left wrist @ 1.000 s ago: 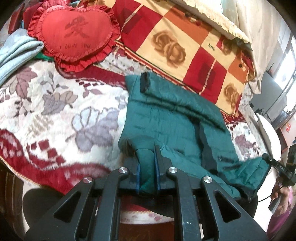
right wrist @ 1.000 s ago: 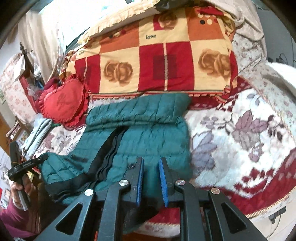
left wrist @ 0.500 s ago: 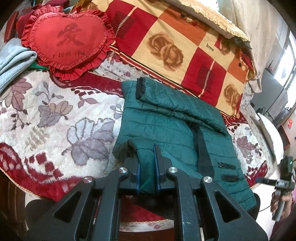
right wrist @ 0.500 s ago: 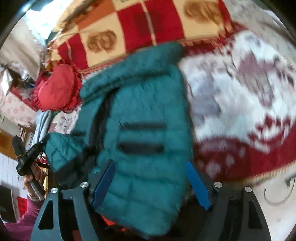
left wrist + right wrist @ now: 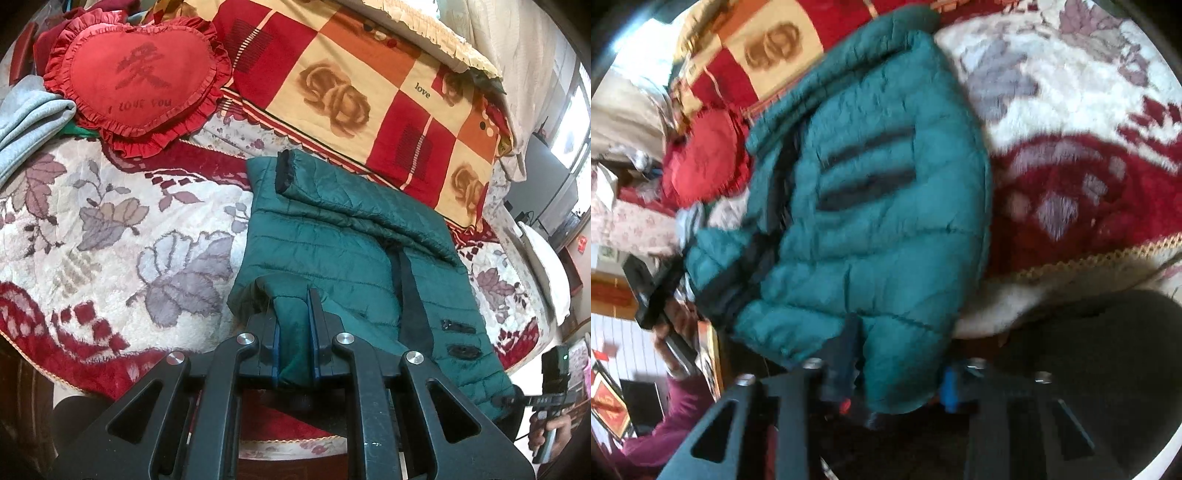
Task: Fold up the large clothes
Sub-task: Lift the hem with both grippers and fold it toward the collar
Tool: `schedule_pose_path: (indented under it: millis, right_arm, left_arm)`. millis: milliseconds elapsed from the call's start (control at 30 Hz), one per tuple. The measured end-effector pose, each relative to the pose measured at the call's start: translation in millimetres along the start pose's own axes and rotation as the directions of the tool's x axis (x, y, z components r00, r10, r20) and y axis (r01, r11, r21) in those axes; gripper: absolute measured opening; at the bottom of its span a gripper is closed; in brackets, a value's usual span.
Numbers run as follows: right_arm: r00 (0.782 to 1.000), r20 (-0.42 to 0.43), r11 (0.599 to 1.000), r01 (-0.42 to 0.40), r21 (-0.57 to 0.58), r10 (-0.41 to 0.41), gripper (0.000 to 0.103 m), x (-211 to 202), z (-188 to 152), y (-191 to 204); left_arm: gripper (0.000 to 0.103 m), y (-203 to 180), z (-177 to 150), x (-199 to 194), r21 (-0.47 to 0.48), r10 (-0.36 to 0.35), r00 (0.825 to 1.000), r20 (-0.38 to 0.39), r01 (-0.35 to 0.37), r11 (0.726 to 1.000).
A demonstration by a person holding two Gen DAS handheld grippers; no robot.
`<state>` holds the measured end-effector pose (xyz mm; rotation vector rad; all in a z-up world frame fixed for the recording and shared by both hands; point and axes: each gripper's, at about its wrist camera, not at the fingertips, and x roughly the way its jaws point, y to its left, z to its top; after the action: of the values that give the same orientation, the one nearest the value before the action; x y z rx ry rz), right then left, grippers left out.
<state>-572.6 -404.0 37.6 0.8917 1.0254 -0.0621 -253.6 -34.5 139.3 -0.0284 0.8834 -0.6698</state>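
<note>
A dark green quilted jacket (image 5: pixel 332 236) lies flat on the bed, one sleeve folded across its far part and a black zip strip down the middle. My left gripper (image 5: pixel 293 314) is shut on the jacket's near left corner, with fabric pinched between the blue pads. In the right wrist view the jacket (image 5: pixel 879 206) fills the middle, blurred. My right gripper (image 5: pixel 895 369) is closing on the jacket's bottom hem; the puffy hem fills the gap and touches both fingers. The left wrist view shows the right gripper (image 5: pixel 517 400) at the jacket's near right corner.
A floral red and cream blanket (image 5: pixel 92 229) covers the bed; its fringed edge (image 5: pixel 1089 258) runs close to both grippers. Behind the jacket lie a checked rose quilt (image 5: pixel 351 92), a red heart cushion (image 5: pixel 136 74) and folded grey cloth (image 5: pixel 26 122). A hand (image 5: pixel 550 432) holds the right gripper.
The right gripper let go, spread wide, dropped and rolled toward the jacket's bottom hem, then narrowed onto it. The lifted right part of the jacket now lies flat. The left gripper kept its hold.
</note>
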Motion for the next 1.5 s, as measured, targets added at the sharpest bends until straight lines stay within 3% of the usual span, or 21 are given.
schedule_pose_path:
  millis: [167, 267, 600, 1167, 1500]
  right_arm:
    - [0.993, 0.122, 0.993, 0.015, -0.115, 0.0, 0.021, -27.1, 18.8, 33.3]
    - [0.976, 0.217, 0.983, 0.028, -0.179, 0.012, 0.021, -49.2, 37.7, 54.0]
    - [0.924, 0.382, 0.966, 0.114, -0.23, -0.019, 0.02, -59.4, 97.8, 85.3]
    - [0.882, 0.454, 0.944, 0.248, -0.216, -0.128, 0.019, -41.0, 179.9, 96.3]
    - [0.864, 0.455, 0.93, 0.324, -0.172, -0.217, 0.019, -9.2, 243.6, 97.5]
  left_arm:
    - [0.011, 3.9, 2.6, -1.0, -0.027, -0.012, 1.0, 0.004, 0.012, 1.0]
    - [0.011, 6.3, 7.1, -1.6, -0.046, -0.014, 1.0, 0.015, 0.014, 0.999]
    - [0.011, 6.1, 31.1, 3.9, -0.062, 0.016, 0.999, 0.05, -0.013, 0.998]
    - [0.011, -2.2, 78.2, 34.5, -0.051, 0.081, 0.992, 0.096, -0.076, 0.996]
    - [0.011, -8.2, 125.5, 80.2, -0.056, 0.139, 0.986, 0.089, -0.134, 0.989]
